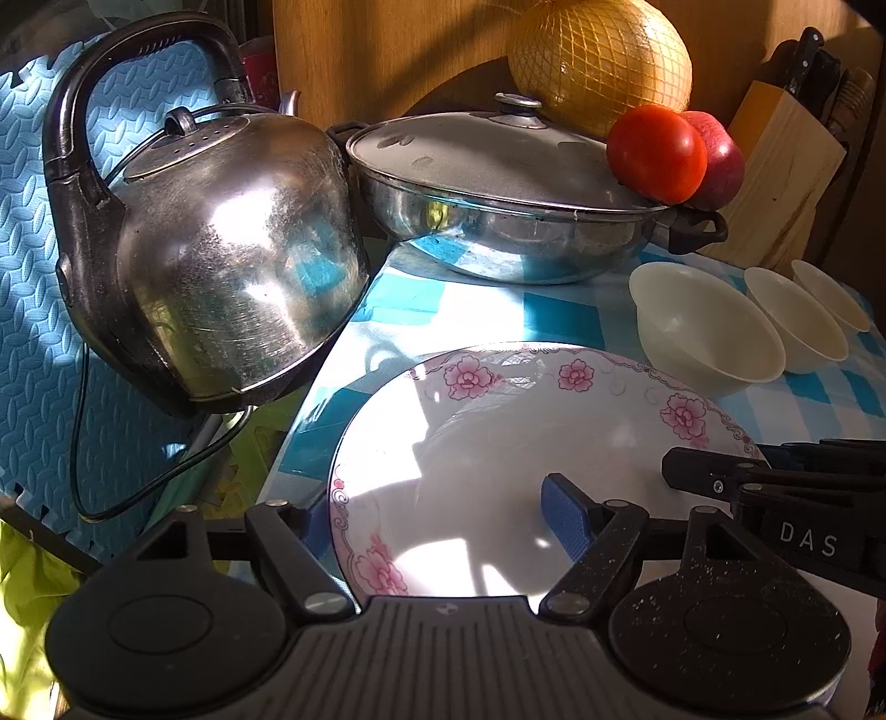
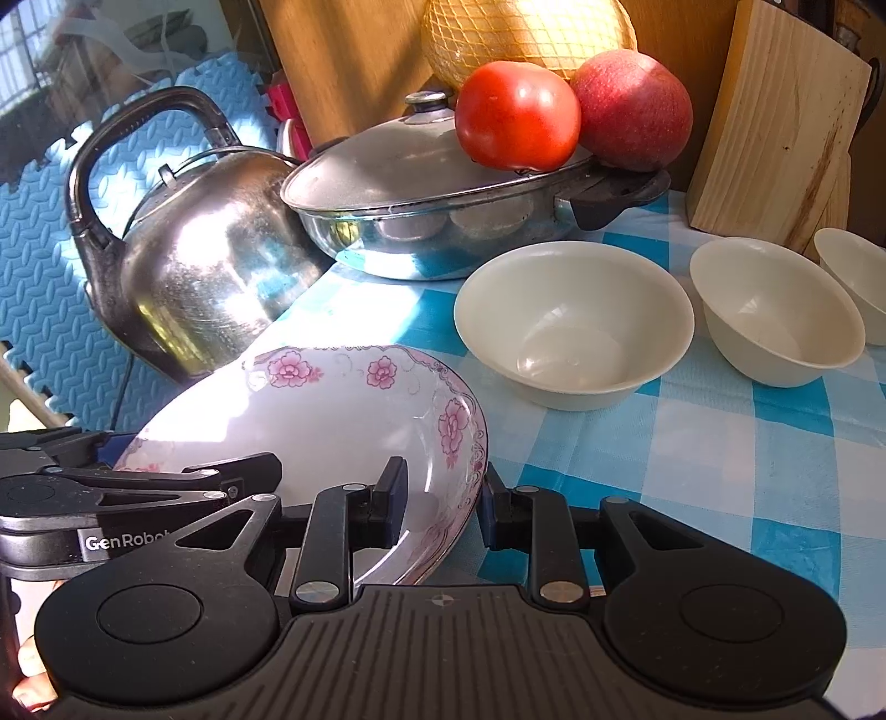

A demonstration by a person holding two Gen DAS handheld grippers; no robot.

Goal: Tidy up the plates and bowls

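A white deep plate (image 1: 482,443) with pink flowers lies on the blue-checked tablecloth (image 2: 720,471), close in front of both cameras. My left gripper (image 1: 437,518) is open wide. It straddles the plate's left rim, one blue pad outside the rim and the other over the inside. My right gripper (image 2: 443,507) is closed down on the plate's (image 2: 332,421) right rim, with one pad inside and one against the outer edge. One of its fingers (image 1: 698,471) shows over that rim in the left wrist view. Three cream bowls (image 2: 576,321) (image 2: 775,315) (image 2: 855,288) stand empty in a row to the right.
A steel kettle (image 1: 221,249) with a black handle stands just left of the plate. Behind the plate is a lidded steel pot (image 1: 498,210), with a tomato (image 1: 656,152), an apple (image 1: 720,160) and a netted pomelo (image 1: 598,50). A wooden knife block (image 2: 775,122) stands at the back right. Blue foam mat (image 1: 33,332) lies off the table's left edge.
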